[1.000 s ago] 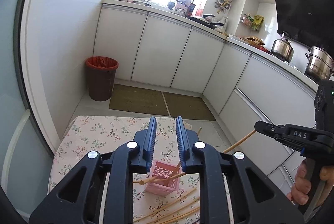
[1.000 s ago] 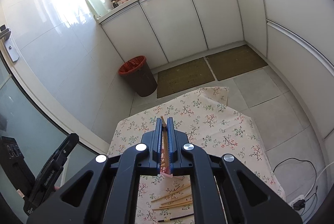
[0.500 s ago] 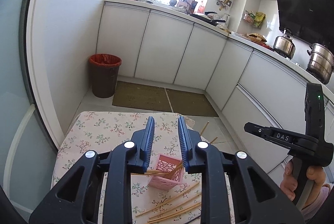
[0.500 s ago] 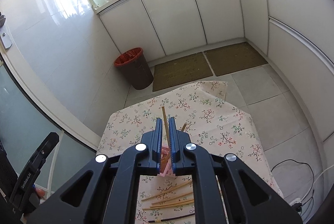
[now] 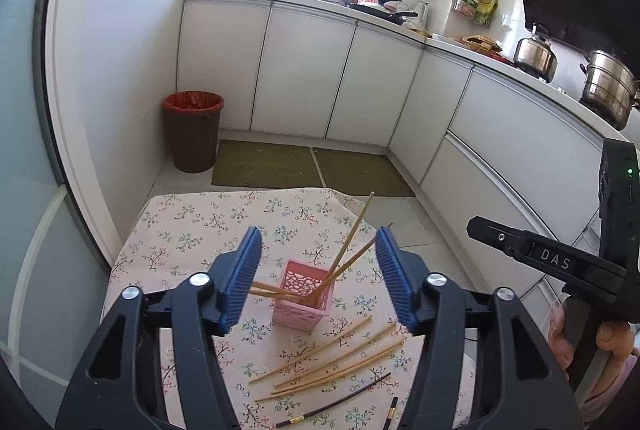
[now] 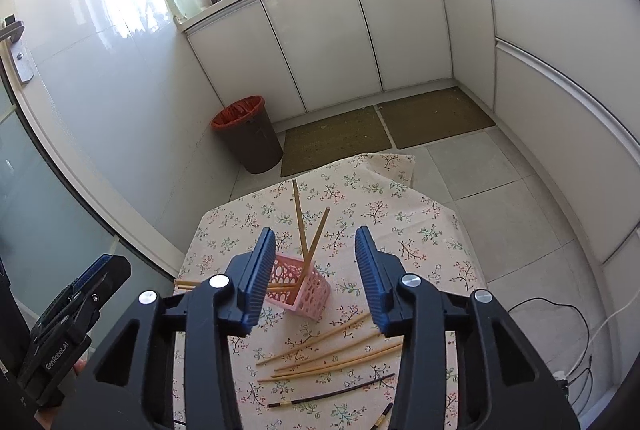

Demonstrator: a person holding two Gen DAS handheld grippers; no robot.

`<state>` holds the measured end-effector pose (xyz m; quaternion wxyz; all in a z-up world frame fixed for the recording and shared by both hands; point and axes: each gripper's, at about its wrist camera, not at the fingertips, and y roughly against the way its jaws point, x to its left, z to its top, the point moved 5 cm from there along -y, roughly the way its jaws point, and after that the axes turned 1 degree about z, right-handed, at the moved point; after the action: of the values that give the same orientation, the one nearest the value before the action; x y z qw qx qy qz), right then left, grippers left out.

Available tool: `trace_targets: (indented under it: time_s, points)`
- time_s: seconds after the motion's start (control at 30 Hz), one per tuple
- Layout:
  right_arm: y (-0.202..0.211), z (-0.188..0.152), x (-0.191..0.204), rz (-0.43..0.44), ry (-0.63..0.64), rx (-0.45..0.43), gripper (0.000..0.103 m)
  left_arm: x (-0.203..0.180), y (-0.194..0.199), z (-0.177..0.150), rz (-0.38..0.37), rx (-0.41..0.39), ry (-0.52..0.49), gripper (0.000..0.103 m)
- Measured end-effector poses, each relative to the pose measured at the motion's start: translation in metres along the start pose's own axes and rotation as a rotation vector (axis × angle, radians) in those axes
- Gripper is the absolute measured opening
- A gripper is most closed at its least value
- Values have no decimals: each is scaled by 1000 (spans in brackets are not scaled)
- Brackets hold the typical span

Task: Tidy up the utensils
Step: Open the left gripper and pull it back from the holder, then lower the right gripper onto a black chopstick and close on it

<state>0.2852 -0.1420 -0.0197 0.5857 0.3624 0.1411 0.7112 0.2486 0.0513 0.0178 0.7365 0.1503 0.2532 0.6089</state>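
A square pink plastic basket with a perforated lattice wall [image 5: 301, 300] stands near the middle of the table under a floral cotton tablecloth [image 5: 192, 230]. Slim bamboo chopsticks [image 5: 352, 230] lean out of it. More tan sticks [image 5: 332, 358] and a glossy black pair [image 5: 336, 404] lie toward the near edge. Both the left gripper [image 5: 318, 270] and right gripper [image 6: 316, 270], with ribbed blue pads, are opening, empty.

The scene is being viewed from both wrists, each camera being aimed forward and downward along its own tongs, close above the counter [image 5: 188, 230]. The pink basket [image 5: 304, 304] [image 6: 300, 290], the cabinets and the bin [image 5: 194, 129] [image 6: 248, 137] are being shared by both views.
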Motion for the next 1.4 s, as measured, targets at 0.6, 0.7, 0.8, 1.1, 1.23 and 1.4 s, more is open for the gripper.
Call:
trace_targets:
  time_s: [0.6,0.7,0.8,1.1,1.23,1.4]
  points:
    - [-19,-142,-96,-61,-310,319,84,-3,32,-43,44,71,-86,96]
    - [-27,-169,-107,-101,-335,397,84,-1,30,-52,44,94,-87,96]
    - [-40,-196,-113,-149,-336,490,84,1,28,-60,41,118,-80,96]
    - [-77,-242,-106,-196,-350,663,84,12,25,-77,43,162,-70,96]
    - [-90,-249,-102,-252,-324,658,85,19,23,-81,43,179,-47,96]
    - [-108,-257,-94,-297,-331,678,85,24,20,-83,46,187,-44,96]
